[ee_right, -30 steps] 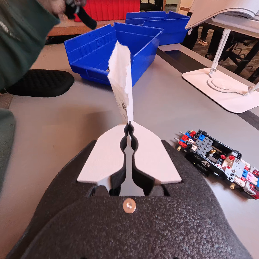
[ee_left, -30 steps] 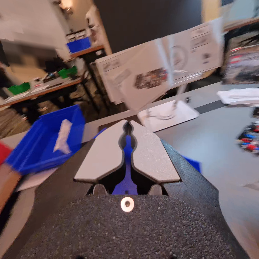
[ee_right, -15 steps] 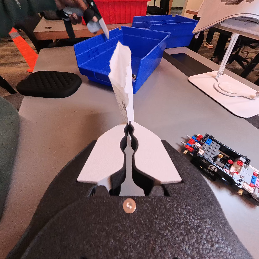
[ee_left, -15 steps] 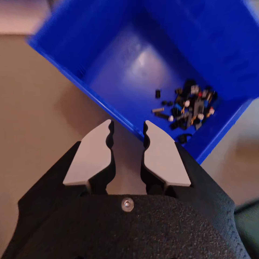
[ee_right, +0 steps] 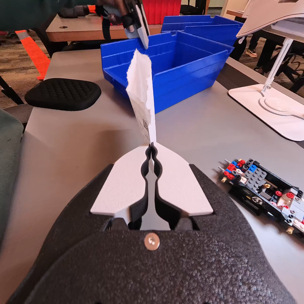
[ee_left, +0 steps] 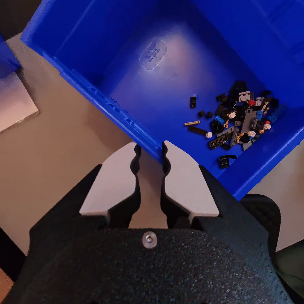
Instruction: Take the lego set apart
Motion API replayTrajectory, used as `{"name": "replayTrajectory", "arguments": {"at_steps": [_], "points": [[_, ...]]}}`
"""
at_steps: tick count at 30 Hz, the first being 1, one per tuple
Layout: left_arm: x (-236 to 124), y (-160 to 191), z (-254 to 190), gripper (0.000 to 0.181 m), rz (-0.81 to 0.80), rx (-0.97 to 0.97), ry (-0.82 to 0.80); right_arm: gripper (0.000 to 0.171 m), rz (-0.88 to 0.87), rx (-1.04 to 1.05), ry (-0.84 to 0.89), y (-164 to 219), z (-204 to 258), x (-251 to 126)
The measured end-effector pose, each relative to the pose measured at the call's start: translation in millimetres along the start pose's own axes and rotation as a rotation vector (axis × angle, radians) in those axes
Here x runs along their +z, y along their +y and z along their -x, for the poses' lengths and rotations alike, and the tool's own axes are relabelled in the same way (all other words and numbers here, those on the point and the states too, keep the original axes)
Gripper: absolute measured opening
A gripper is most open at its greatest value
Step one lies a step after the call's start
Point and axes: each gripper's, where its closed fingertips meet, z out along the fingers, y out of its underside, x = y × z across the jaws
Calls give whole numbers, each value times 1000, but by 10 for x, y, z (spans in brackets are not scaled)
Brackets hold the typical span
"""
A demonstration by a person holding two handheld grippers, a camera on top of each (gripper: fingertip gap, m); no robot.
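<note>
A partly stripped black lego car (ee_right: 266, 192) with grey, red and blue bricks lies on the grey table right of my right gripper. My right gripper (ee_right: 151, 144) is shut on a torn white paper bag (ee_right: 143, 92) that stands up from its tips. My left gripper (ee_left: 150, 144) is open and empty, pointing down over the near rim of a blue bin (ee_left: 115, 105). Several loose lego pieces (ee_left: 238, 120) lie in one corner of that bin. The left gripper's finger also shows in the right wrist view (ee_right: 142, 35), above the blue bin (ee_right: 181, 82).
A black textured pad (ee_right: 63, 93) lies left of the bin. A white stand base (ee_right: 271, 107) sits at the right, holding an open booklet (ee_right: 271, 14). More blue bins (ee_right: 205, 28) stand behind. A white sheet (ee_left: 14, 105) lies left of the bin. The grippers' ends are close to 40 cm from one another. The partly stripped black lego car (ee_right: 266, 192) lies some 20 cm from my right tips, 45 cm from my left tips.
My left gripper swung from facing the room to pointing down over the blue bin, and it opened. My right gripper kept the paper bag and drew back slightly from the bin.
</note>
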Motion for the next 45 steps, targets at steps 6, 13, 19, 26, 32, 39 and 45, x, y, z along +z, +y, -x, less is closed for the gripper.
{"name": "replayTrajectory", "arguments": {"at_steps": [6,13,19,26,32,39,45], "points": [[11,31,61,29,55,-275,-11,0,-2,-2,-2,-1,11,-2],[33,56,-4,17,133,-392,19,0,-2,2,-18,-5,58,10],[44,45,-43,8,140,-443,37,0,-4,-5,-20,-16,66,-1],[40,45,-33,7,116,-474,47,0,-11,-3,-22,-30,65,-17],[-66,-111,-16,6,-2,-371,1,0,-9,-4,-10,-17,41,-33],[-528,-421,11,5,-224,-291,-59,0,-6,30,-19,40,20,-3],[-871,-548,-38,6,-288,-198,-157,0,5,23,-55,63,143,73]]}}
